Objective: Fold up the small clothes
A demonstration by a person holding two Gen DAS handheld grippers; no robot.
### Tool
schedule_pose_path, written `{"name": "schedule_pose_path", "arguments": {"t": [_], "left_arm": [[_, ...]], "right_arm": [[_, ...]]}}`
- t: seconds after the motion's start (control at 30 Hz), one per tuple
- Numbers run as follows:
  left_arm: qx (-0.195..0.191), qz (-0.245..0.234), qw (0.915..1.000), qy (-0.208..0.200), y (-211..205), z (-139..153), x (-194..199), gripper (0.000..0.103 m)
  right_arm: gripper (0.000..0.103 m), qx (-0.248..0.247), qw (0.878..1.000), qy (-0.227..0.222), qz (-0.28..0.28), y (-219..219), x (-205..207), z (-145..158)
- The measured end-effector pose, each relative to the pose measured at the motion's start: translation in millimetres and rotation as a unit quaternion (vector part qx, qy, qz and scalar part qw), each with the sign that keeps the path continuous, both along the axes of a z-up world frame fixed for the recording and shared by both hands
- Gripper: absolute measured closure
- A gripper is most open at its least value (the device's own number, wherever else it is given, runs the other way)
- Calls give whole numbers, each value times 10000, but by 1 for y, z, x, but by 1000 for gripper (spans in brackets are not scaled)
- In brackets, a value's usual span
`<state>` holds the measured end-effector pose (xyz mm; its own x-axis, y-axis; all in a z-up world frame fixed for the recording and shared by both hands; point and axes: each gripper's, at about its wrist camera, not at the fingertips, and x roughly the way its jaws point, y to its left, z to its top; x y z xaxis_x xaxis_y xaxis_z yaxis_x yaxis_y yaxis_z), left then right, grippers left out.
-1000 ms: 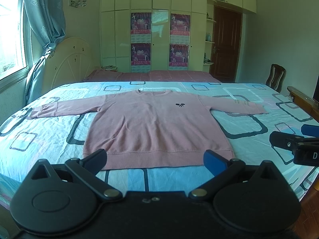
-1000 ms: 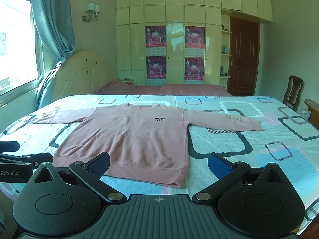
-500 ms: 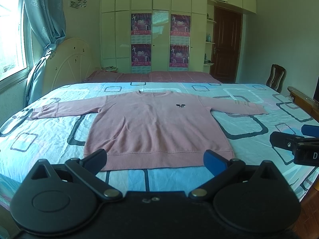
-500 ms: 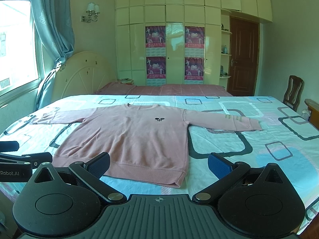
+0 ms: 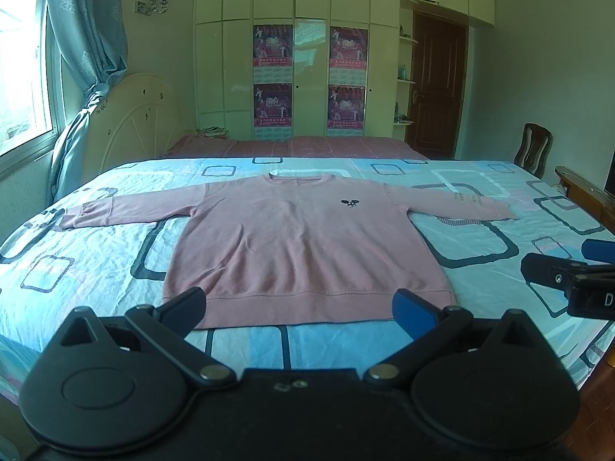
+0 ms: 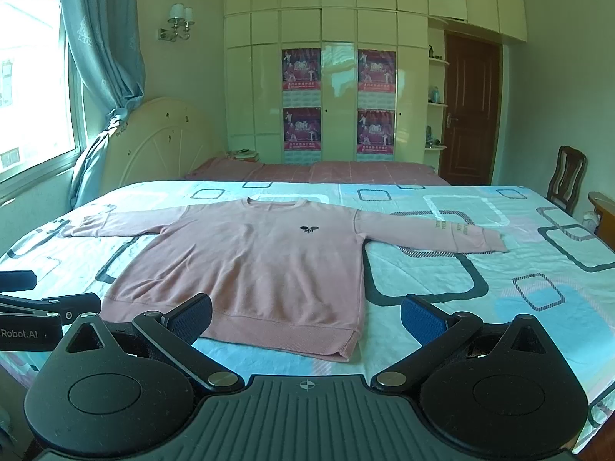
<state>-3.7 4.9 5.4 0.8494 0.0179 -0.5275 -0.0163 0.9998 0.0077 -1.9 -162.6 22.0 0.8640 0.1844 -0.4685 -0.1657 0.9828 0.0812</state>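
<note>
sweater [image 5: 303, 246] flat on bed [image 5: 96, 269] | ahead of both hand-held grippers | jaws apart

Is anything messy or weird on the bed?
Nothing stands out. The pink sweater lies flat and face up on the bed sheet, both sleeves spread out to the sides, hem straight. The sheet has a few soft wrinkles. The left claw and the right claw are both open, holding nothing.

One pink sweater [image 5: 303, 246]; one bed [image 5: 96, 269]; four posters [image 5: 272, 46]; one chair [image 5: 532, 150].
</note>
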Motion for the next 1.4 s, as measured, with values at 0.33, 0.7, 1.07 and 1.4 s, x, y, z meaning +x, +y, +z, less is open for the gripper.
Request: {"name": "schedule_pose_path", "arguments": {"t": [0.33,0.7,1.07,1.4], "left_arm": [[116,-2,9999,10,3,-3,3,0],[102,11,9999,58,15,-10,38,0],[36,-230,9997,41,31,-17,117,0],[126,-585,9981,168,52,-19,195,0]], "right_arm": [[0,22,10000,23,9,2,4,-2],[0,-24,9999,132,-82,10,40,-12],[0,-72,9987,173,-465,11,118,-18],[0,10,9950,175,-979,16,198,-23]]}}
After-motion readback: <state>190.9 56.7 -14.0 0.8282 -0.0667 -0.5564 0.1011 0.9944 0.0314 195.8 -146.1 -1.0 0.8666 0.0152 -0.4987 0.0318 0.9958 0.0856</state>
